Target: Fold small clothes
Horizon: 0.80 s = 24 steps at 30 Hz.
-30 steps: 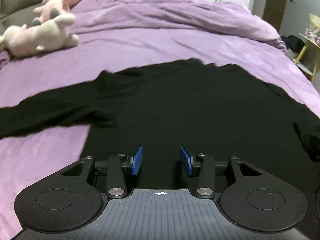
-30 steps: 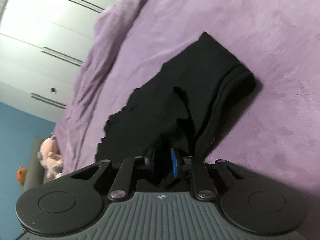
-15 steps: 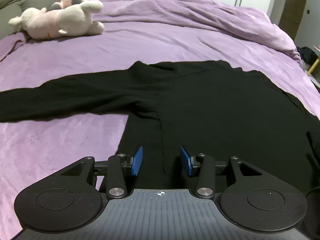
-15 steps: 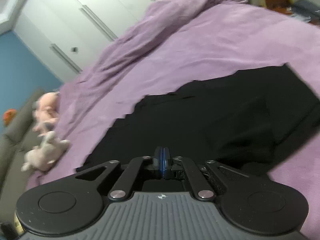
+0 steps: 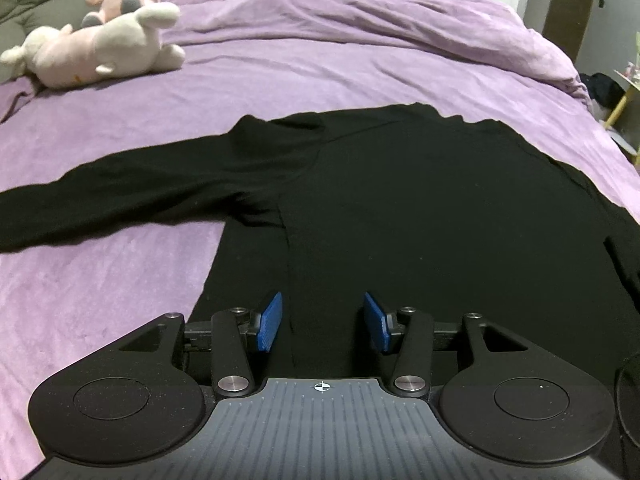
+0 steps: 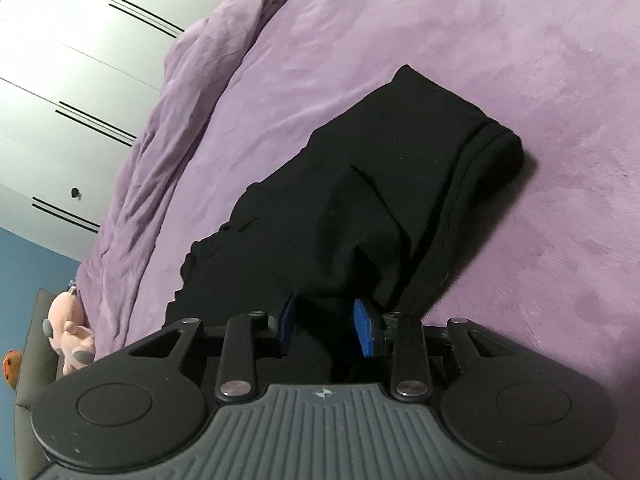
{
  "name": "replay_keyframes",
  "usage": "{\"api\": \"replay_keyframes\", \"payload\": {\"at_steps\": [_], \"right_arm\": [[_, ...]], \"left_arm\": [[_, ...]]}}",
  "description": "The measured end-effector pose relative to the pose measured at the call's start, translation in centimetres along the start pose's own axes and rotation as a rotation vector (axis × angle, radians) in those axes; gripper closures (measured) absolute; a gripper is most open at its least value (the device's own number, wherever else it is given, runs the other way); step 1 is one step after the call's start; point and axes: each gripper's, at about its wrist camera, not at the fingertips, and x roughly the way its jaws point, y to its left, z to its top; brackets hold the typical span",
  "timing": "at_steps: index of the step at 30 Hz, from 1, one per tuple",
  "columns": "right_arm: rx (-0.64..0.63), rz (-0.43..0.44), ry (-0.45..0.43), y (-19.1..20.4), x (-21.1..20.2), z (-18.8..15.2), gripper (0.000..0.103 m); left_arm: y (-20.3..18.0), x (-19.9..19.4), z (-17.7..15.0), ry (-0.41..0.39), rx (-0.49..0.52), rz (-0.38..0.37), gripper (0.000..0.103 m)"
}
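Observation:
A black long-sleeved top (image 5: 400,200) lies flat on the purple bed (image 5: 100,288), one sleeve (image 5: 120,200) stretched out to the left. My left gripper (image 5: 323,322) hovers over the top's near edge; its jaws are opening, and the blue pads (image 5: 270,320) grip nothing. In the right wrist view the top (image 6: 360,208) shows its other sleeve folded inward, cuff (image 6: 492,152) at the far right. The jaws of my right gripper (image 6: 324,328) are opening, and a loose bunch of black fabric sits between them without being pinched.
Pink and white plush toys (image 5: 100,48) lie at the far left of the bed. A rumpled purple duvet (image 5: 360,12) is heaped along the far side. White wardrobe doors (image 6: 60,80) stand beyond it. Small furniture (image 5: 624,92) stands past the bed's right edge.
The right gripper was closed on the black fabric and its jaws now stand apart around it, after its view swung away and back. The left gripper's jaws have widened slightly.

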Motion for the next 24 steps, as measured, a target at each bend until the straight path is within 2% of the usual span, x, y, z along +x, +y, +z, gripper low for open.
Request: {"api": "replay_keyframes", "payload": {"at_steps": [4, 9, 12, 13, 15, 17, 20, 22, 23, 24], "right_arm": [[0.008, -0.013, -0.009, 0.0, -1.0, 0.0, 0.072], [-0.024, -0.026, -0.035, 0.1, -1.1, -0.4, 0.062], [0.006, -0.009, -0.049, -0.1, -0.7, 0.2, 0.061], [0.012, -0.001, -0.044, 0.0, -0.4, 0.3, 0.063], [0.007, 0.029, -0.031, 0.6, 0.1, 0.2, 0.097], [-0.159, 0.055, -0.038, 3.7, 0.1, -0.9, 0.098], [-0.54, 0.148, 0.001, 10.0, 0.0, -5.0, 0.097], [-0.673, 0.202, 0.101, 12.3, 0.5, -7.5, 0.09], [-0.708, 0.205, 0.142, 12.7, 0.8, -8.6, 0.078], [-0.724, 0.205, 0.148, 12.7, 0.7, -9.3, 0.074]], "left_arm": [[0.5, -0.1, 0.1, 0.005, -0.019, -0.01, 0.052], [0.6, -0.1, -0.1, 0.009, -0.009, -0.019, 0.052], [0.6, -0.2, -0.1, 0.01, -0.005, -0.023, 0.052], [0.6, -0.2, -0.1, 0.01, -0.003, -0.024, 0.052], [0.7, -0.1, -0.1, 0.014, -0.004, -0.022, 0.052], [0.6, -0.2, 0.1, 0.008, -0.003, -0.03, 0.052], [0.0, -0.4, 0.5, -0.017, 0.017, -0.053, 0.052], [-0.6, -0.5, 0.9, -0.024, 0.03, -0.061, 0.052], [-0.9, -0.5, 1.1, -0.027, 0.035, -0.073, 0.052], [-1.0, -0.5, 1.3, -0.029, 0.036, -0.092, 0.052]]}}
